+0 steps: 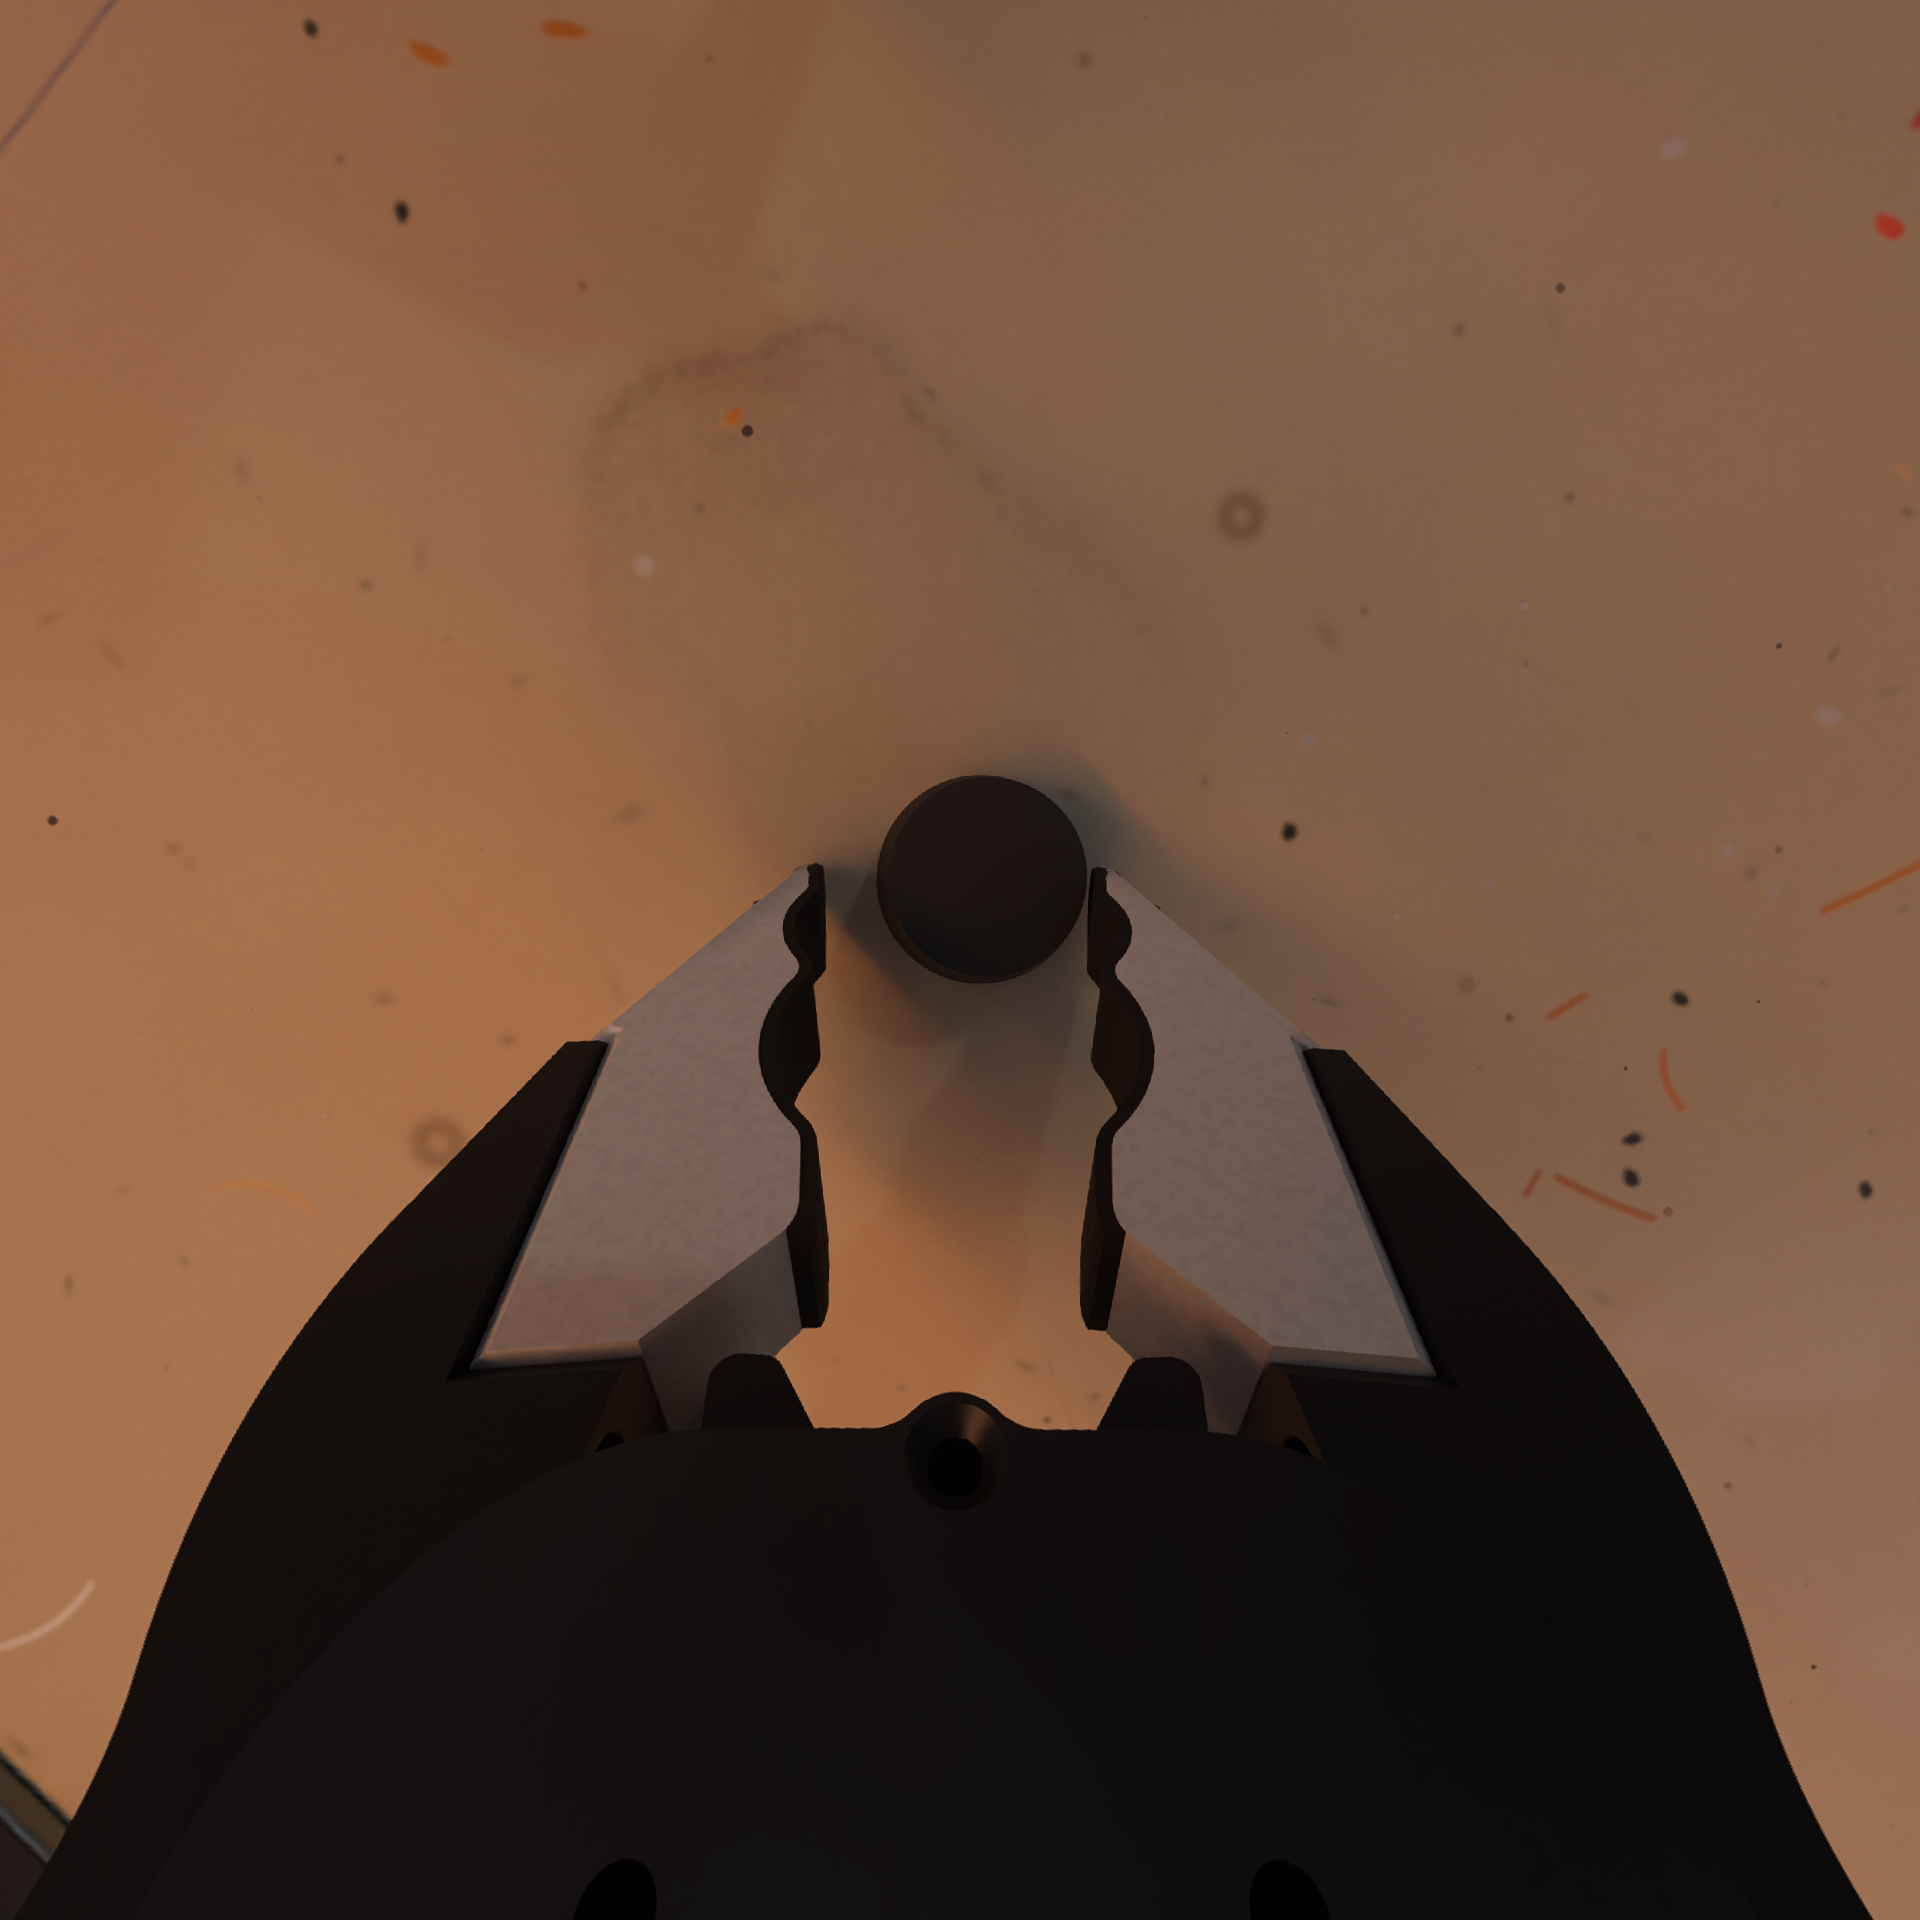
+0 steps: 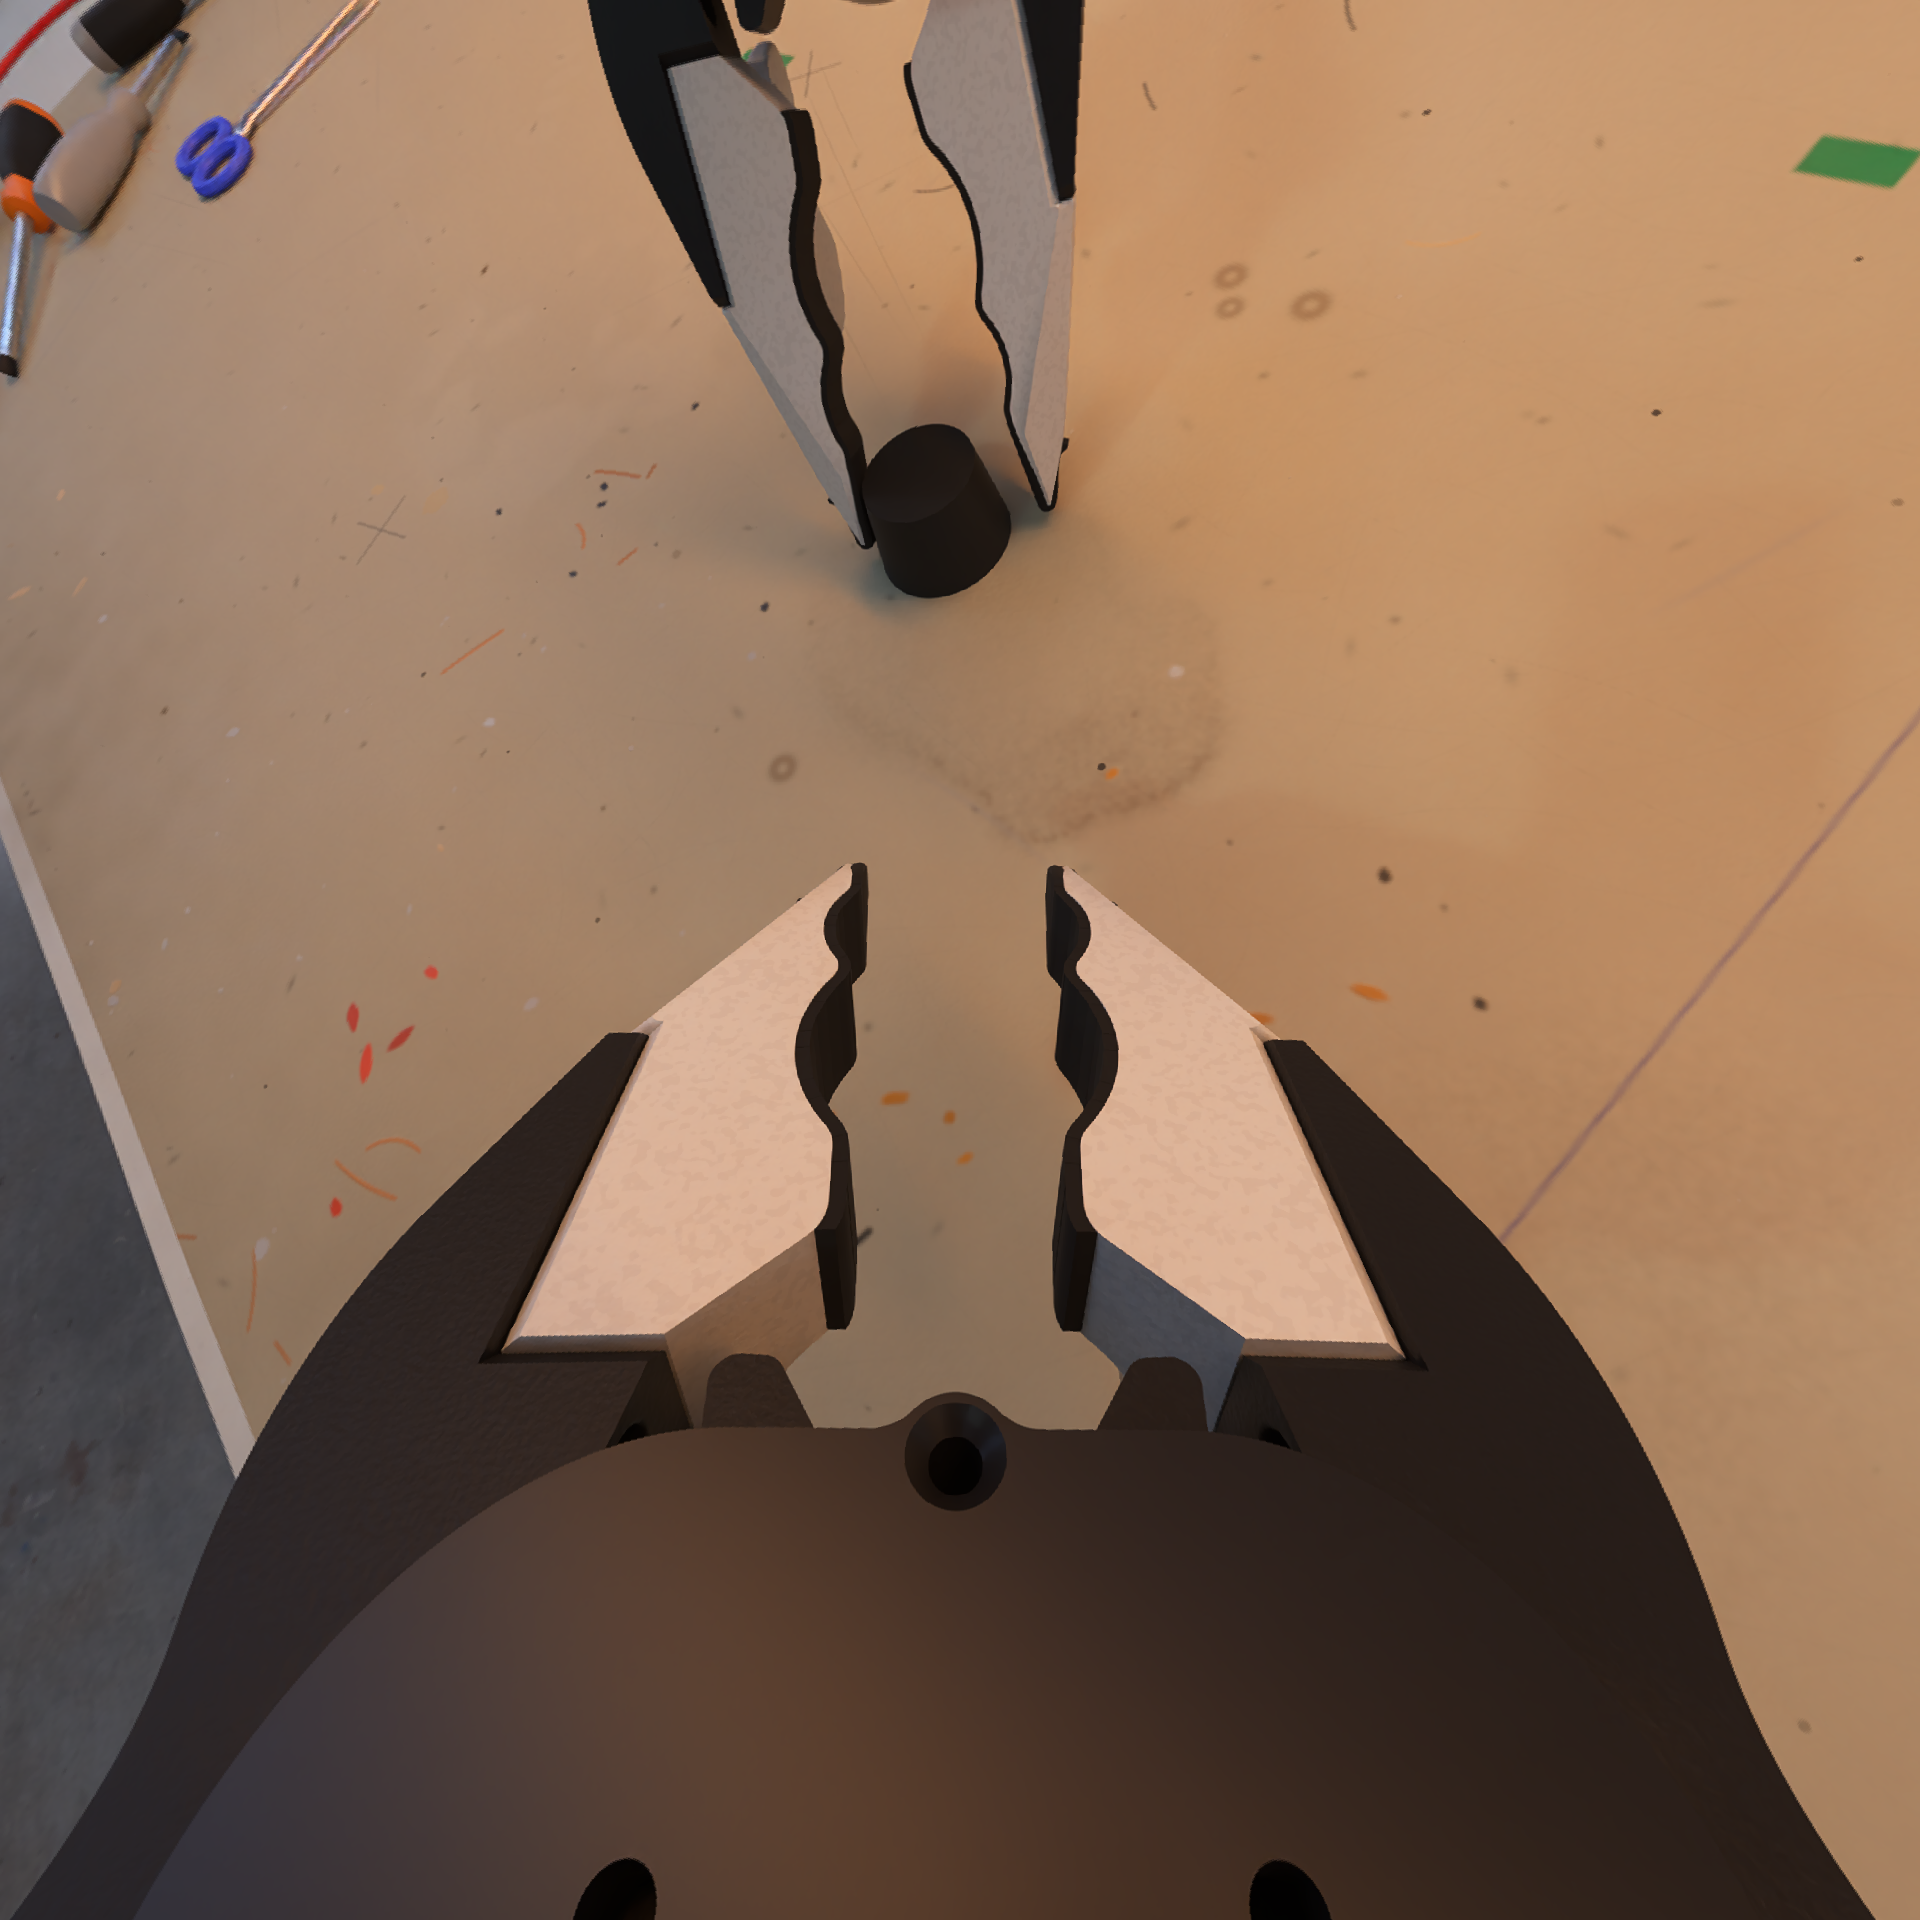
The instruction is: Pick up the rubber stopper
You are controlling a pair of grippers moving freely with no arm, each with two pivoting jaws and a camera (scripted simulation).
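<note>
The rubber stopper [image 1: 981, 878] stands upright on the tan, paint-flecked table [image 1: 1455, 623], a dark tapered plug with its narrower flat face up and its wider base down, as the right wrist view shows [image 2: 935, 509]. The left gripper [image 1: 956, 883] points down at it with its jaws spread, one tip on each side of the stopper. From above, a thin strip of table shows between each tip and the stopper's round top, the gap on the left a little wider than the one on the right. In the right wrist view the same gripper [image 2: 951, 509] comes down from the top edge, its tips at the stopper's base level and close to the table; the tip on the left of that picture looks to be against the stopper's side, the other stands just clear of it, so the stopper is bracketed but not pinched. The right gripper [image 2: 956, 883] hangs above bare table, well apart from the stopper, with its jaws spread and nothing between them. At the far left edge of the table lie blue-handled scissors [image 2: 213, 156] and a screwdriver [image 2: 62, 177] with a grey and orange handle, and a green patch [image 2: 1855, 161] marks the table at the far right.
</note>
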